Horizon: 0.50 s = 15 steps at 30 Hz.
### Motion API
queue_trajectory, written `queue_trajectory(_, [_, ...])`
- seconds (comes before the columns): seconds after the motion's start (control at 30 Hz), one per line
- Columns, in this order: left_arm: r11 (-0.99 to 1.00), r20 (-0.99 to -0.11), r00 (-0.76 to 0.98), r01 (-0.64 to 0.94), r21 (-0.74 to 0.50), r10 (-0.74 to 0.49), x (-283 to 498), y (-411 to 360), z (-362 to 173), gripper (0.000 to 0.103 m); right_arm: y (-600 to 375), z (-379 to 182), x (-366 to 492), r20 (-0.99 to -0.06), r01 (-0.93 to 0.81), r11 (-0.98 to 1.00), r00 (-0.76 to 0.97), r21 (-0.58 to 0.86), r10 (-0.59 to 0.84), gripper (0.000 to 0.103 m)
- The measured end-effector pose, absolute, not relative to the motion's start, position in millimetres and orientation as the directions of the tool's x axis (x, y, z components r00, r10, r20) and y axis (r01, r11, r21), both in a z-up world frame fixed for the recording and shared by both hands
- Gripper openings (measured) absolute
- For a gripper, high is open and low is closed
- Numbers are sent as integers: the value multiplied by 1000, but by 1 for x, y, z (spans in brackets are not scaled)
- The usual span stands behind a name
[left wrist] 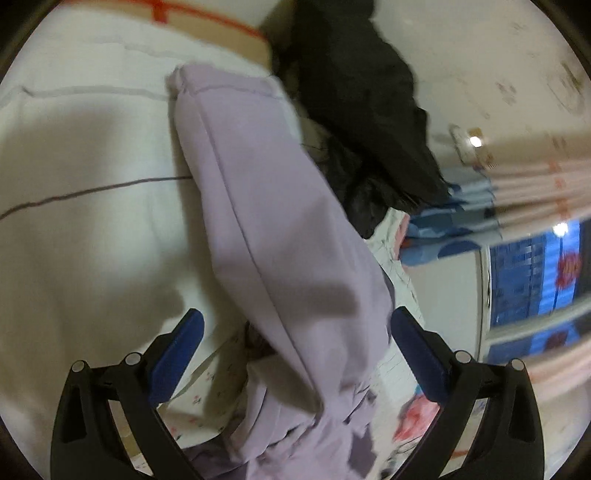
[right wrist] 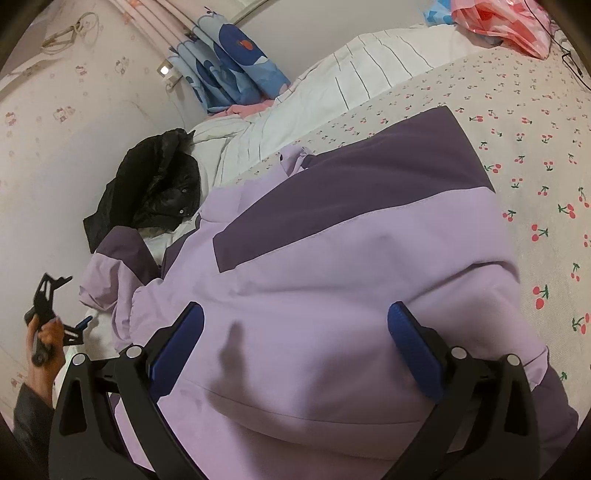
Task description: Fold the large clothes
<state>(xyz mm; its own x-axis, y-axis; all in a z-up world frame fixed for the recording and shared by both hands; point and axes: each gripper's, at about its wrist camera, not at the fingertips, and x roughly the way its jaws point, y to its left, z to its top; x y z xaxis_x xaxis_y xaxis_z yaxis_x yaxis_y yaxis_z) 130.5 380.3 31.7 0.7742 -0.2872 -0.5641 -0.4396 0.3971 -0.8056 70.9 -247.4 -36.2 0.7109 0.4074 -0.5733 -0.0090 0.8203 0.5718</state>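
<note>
The lilac jacket [right wrist: 332, 280] lies spread on the bed, over the cherry-print sheet [right wrist: 535, 155], with darker purple panels [right wrist: 373, 173] across its upper part and along one sleeve end at the left; in the right wrist view the right gripper [right wrist: 295, 325] hangs just above the pale lilac cloth, its blue-padded fingers [right wrist: 177, 339] set wide apart with nothing between them, the cloth bulging up under the gap; whether the pads touch the fabric cannot be told. At the left edge of that view the left gripper [right wrist: 61, 306] shows small, held in the person's hand [right wrist: 46, 339] beside the jacket's sleeve, near the wall; its fingers stand parted there as well. In the left wrist view, which is blurred, the left gripper [left wrist: 295, 332] has its blue pads [left wrist: 181, 354] spread wide, and a long lilac sleeve [left wrist: 266, 221] runs from the top of the frame down through the gap between them; it is not pinched, and contact with either pad cannot be made out. A black garment [right wrist: 155, 184] lies crumpled just beside the jacket against the wall, resting on a white quilt [right wrist: 332, 85]; a blue patterned cloth [right wrist: 236, 70] stands bunched behind the quilt; a pink plastic bag [right wrist: 506, 22] sits at the far corner of the bed, well apart from the jacket.
</note>
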Motion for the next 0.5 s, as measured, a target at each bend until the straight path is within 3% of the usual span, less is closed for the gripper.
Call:
queue_trajectory(0.1, [322,-583,768,-499,-805,-266,145,389,16,97,-247,-36,71,-573,-9,820,711,572,408,96])
queue_trajectory(0.17, [307,-593,774,-522,-796,-222,150,393,16,89,-248,-36,71,-572,-9,819,711,574,409,96])
queue_trajectory(0.2, [318,-600,774,-527,-788,-204,153,396,17,77,-248,-36,71,-572,-9,819,711,574,409,96])
queue_trajectory(0.23, [322,-592,781,-518,-792,-199,157,398,19,55,-247,-36,72,-574,-9,820,710,573,408,96])
queue_trajectory(0.33, [374,-577,799,-489,-788,-172,166,397,35,27,-245,-37,72,-582,-9,828,707,561,402,96])
queue_trajectory(0.43, [423,-512,850,-421,-802,-125,166,393,69,22,-243,-37,73,-599,-10,843,699,538,390,96])
queue_trajectory(0.5, [482,-393,915,-303,-822,-95,156,388,109,21,-241,-38,73,-612,-9,853,692,523,383,96])
